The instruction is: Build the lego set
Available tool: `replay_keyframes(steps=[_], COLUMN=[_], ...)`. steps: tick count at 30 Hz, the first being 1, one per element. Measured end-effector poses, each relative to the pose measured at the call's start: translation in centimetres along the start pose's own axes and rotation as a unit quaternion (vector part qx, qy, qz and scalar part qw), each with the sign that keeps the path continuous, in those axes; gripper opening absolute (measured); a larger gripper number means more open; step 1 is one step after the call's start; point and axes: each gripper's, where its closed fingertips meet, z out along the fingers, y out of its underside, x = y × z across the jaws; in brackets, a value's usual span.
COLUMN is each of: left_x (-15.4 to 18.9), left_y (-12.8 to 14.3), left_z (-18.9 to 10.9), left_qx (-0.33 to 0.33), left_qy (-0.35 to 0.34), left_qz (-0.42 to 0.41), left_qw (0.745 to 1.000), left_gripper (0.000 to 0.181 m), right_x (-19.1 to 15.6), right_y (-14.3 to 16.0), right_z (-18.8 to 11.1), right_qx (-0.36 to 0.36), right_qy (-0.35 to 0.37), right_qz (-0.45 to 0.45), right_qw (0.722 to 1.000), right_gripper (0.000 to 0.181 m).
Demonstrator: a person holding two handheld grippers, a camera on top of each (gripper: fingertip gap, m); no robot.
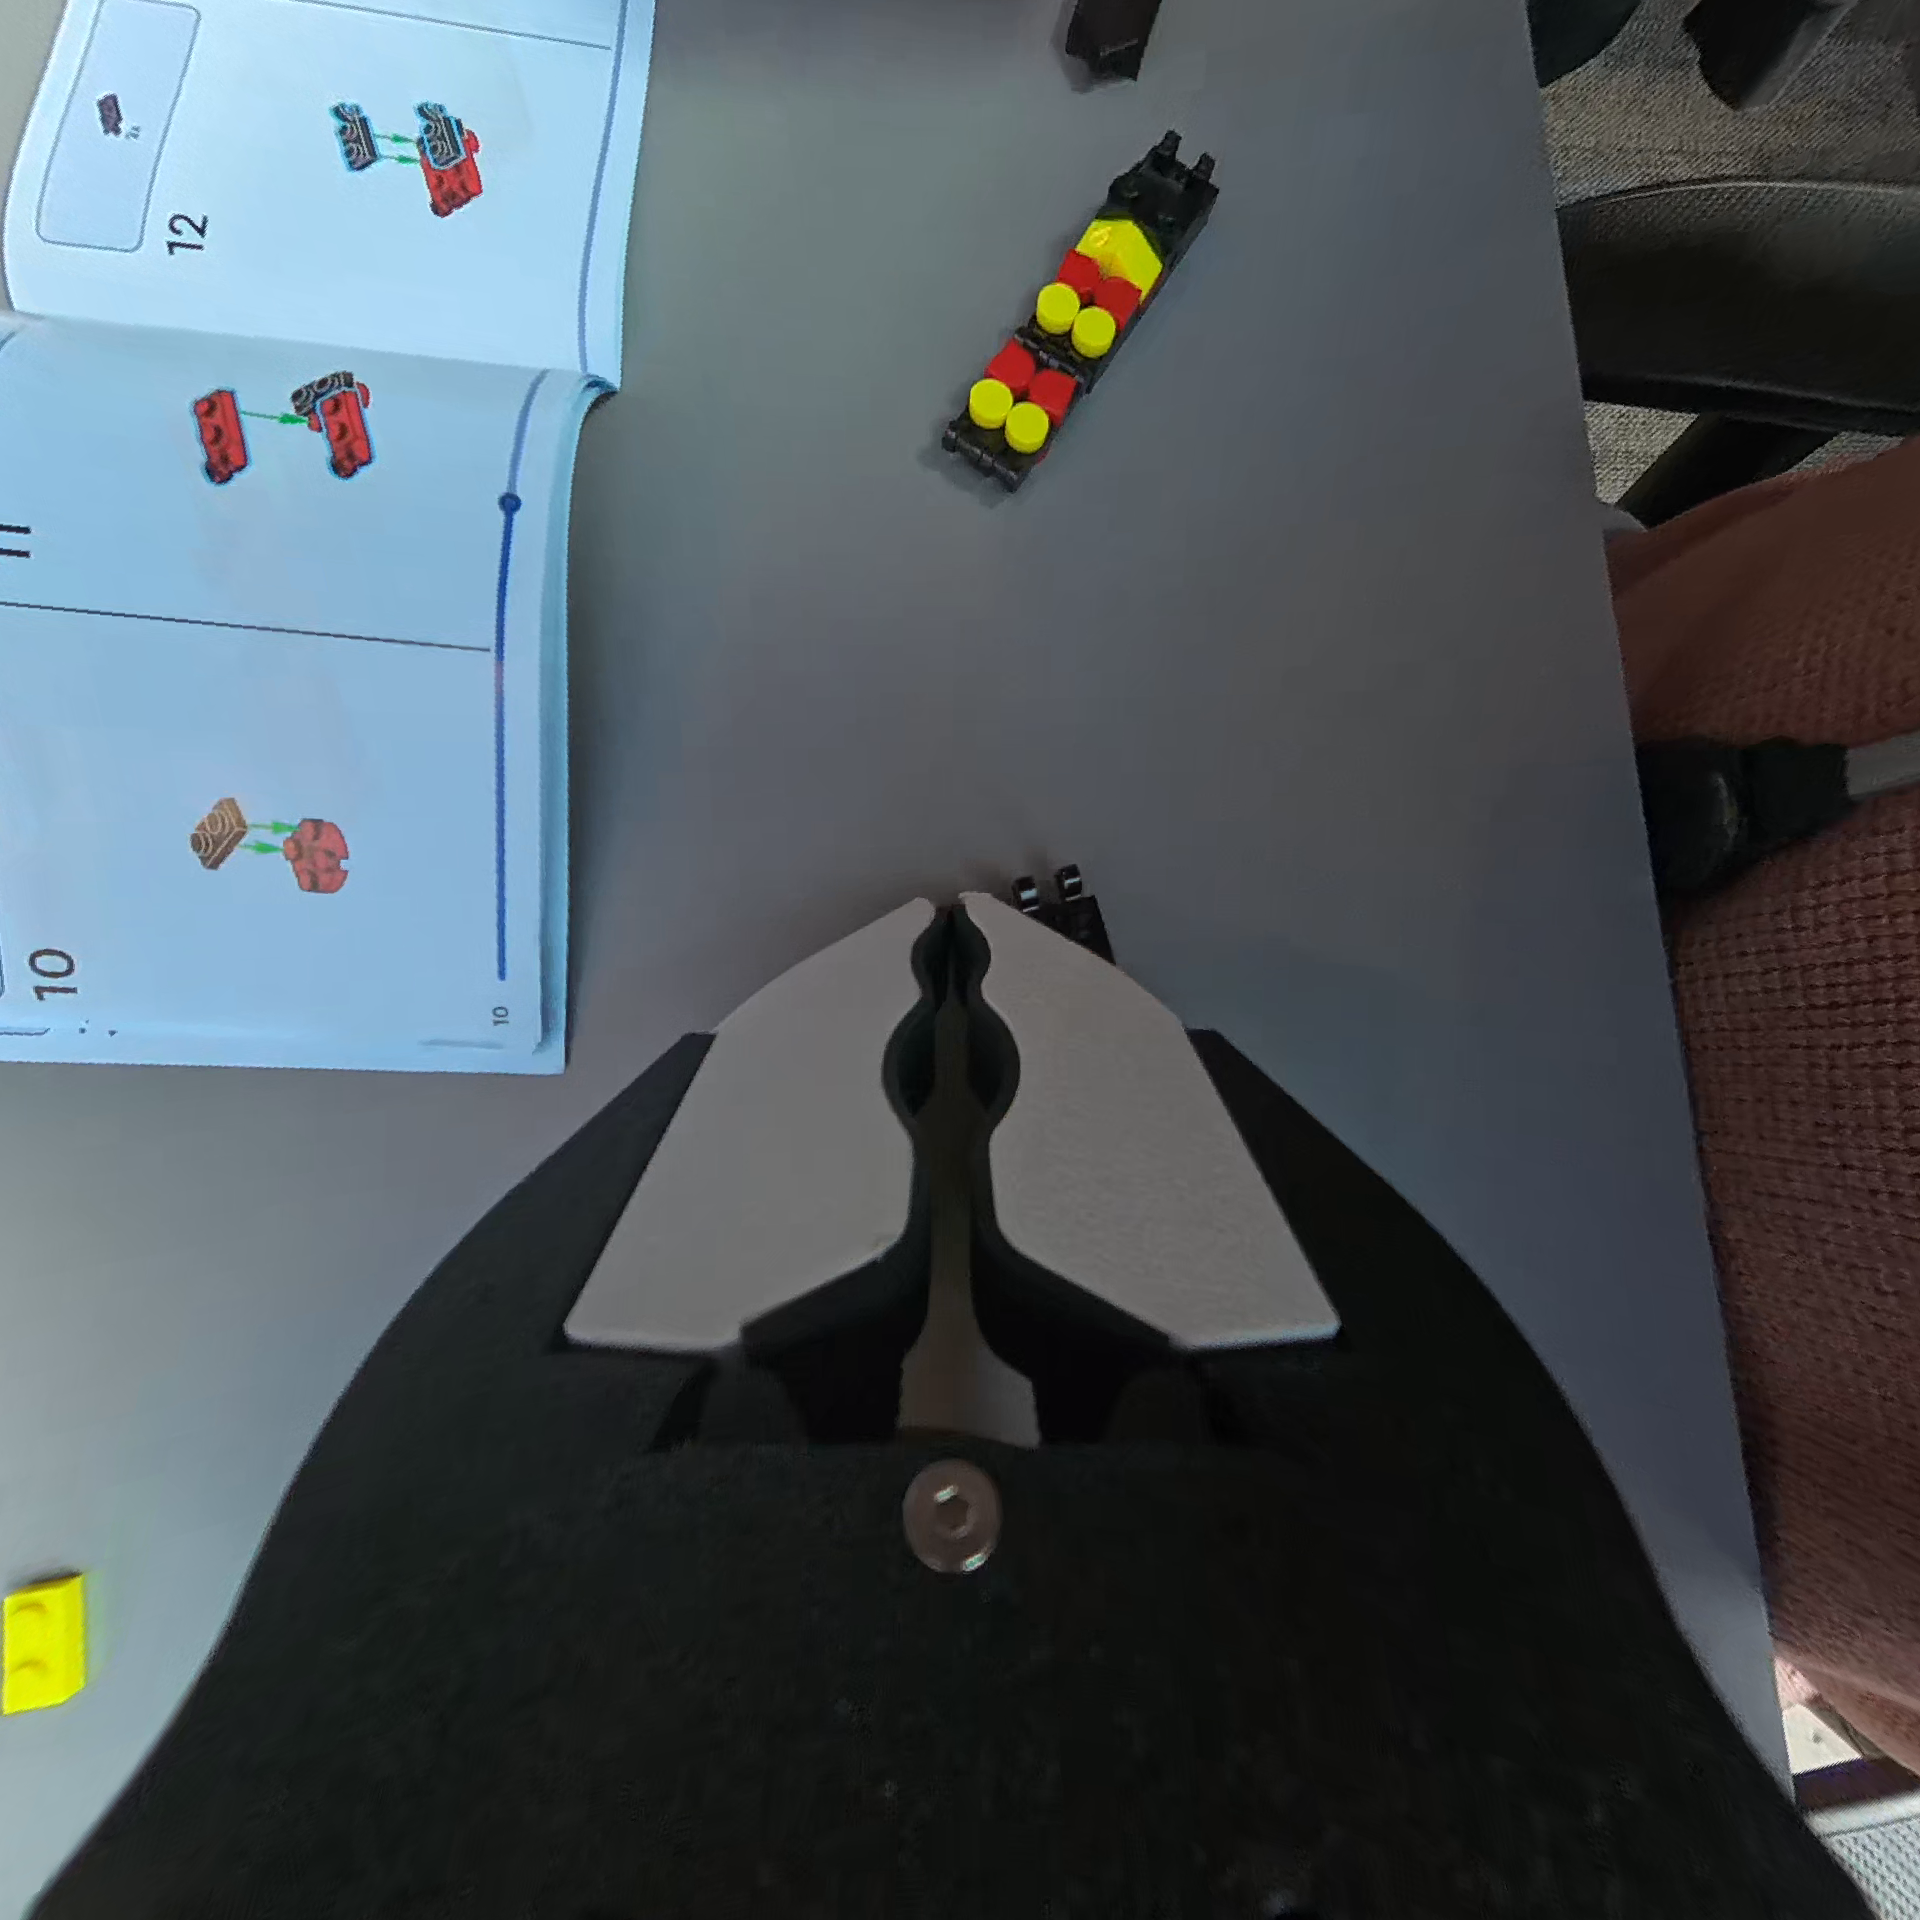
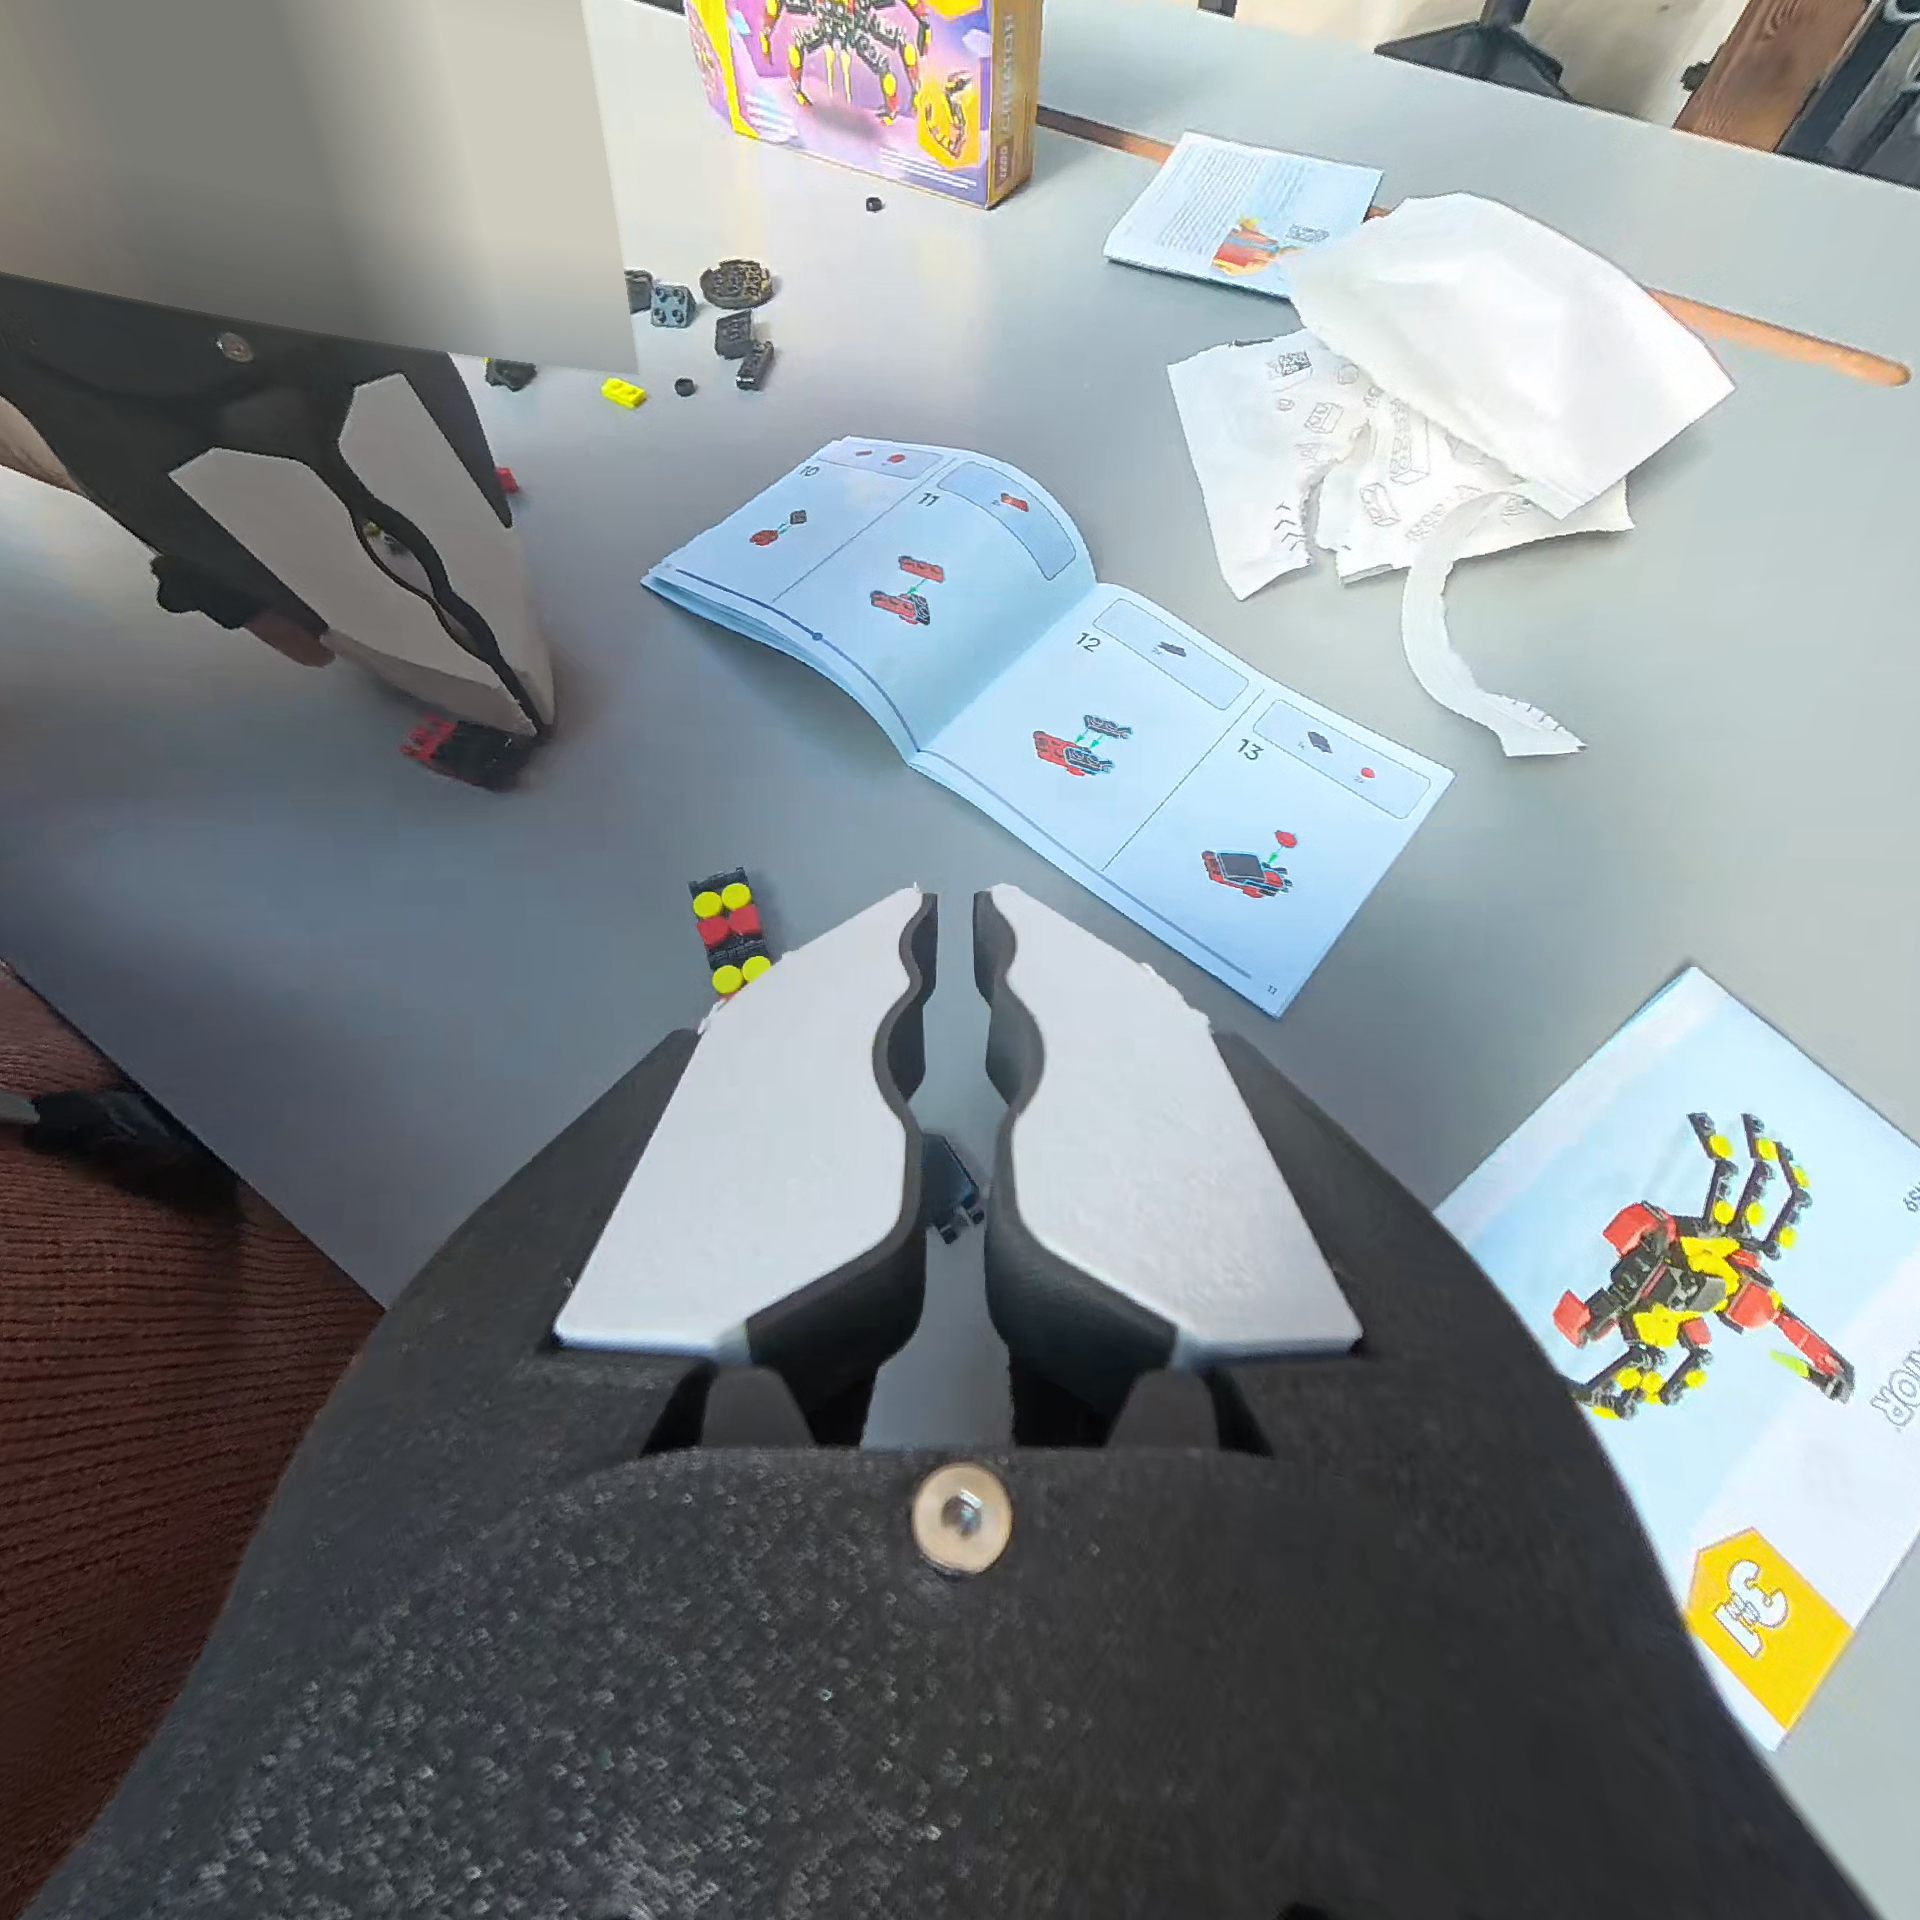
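Observation:
A long black leg assembly [image 1: 1081, 312] topped with red and yellow studs lies on the grey table [image 1: 1195, 675]. In the right wrist view it [image 2: 730, 928] runs under my right gripper [image 2: 954, 902], which hovers above it, narrowly open and empty. A black clip piece [image 2: 954, 1195] shows through the gap between its fingers. My left gripper [image 1: 951, 912] is shut, its tips pressed down onto a small red and black assembly [image 2: 462, 748]. I cannot tell whether they pinch it. The assembly's black clip end [image 1: 1060, 904] pokes out beside the tips. The left gripper also shows in the right wrist view [image 2: 530, 722].
An open instruction booklet [image 2: 1039, 717] lies mid-table, also in the left wrist view [image 1: 281, 623]. A second booklet [image 2: 1714, 1351] lies at the right. Torn white paper bags [image 2: 1455, 395], the set's box [image 2: 883, 94] and loose pieces [image 2: 717, 312] lie farther back. A yellow brick [image 1: 42, 1642] lies near left. A person's lap [image 1: 1808, 1039] borders the table edge. About 20 cm separates my left fingertips from my right.

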Motion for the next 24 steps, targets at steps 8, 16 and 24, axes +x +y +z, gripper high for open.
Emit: replay_keyframes(steps=[8,16,24], left_x=[-2.4,-4.8,-0.5], left_y=[-3.2,-8.8,1.2], left_z=[-2.3,-11.8,-18.1], left_qx=[0.076,0.344,0.304], left_qy=[-0.099,-0.317,-0.438], left_qz=[0.030,0.052,0.022], left_qw=[0.992,0.882,0.845], left_gripper=[0.000,0.024,0.024], right_x=[1.9,0.4,-4.7], right_y=[-2.4,-8.2,-9.2], right_z=[-2.4,-0.9,1.6], right_qx=[0.144,0.308,0.264], right_qy=[0.034,-0.027,-0.084], right_qz=[-0.004,-0.011,-0.092], right_qw=[0.989,0.951,0.956], right_gripper=[0.013,0.025,0.014])
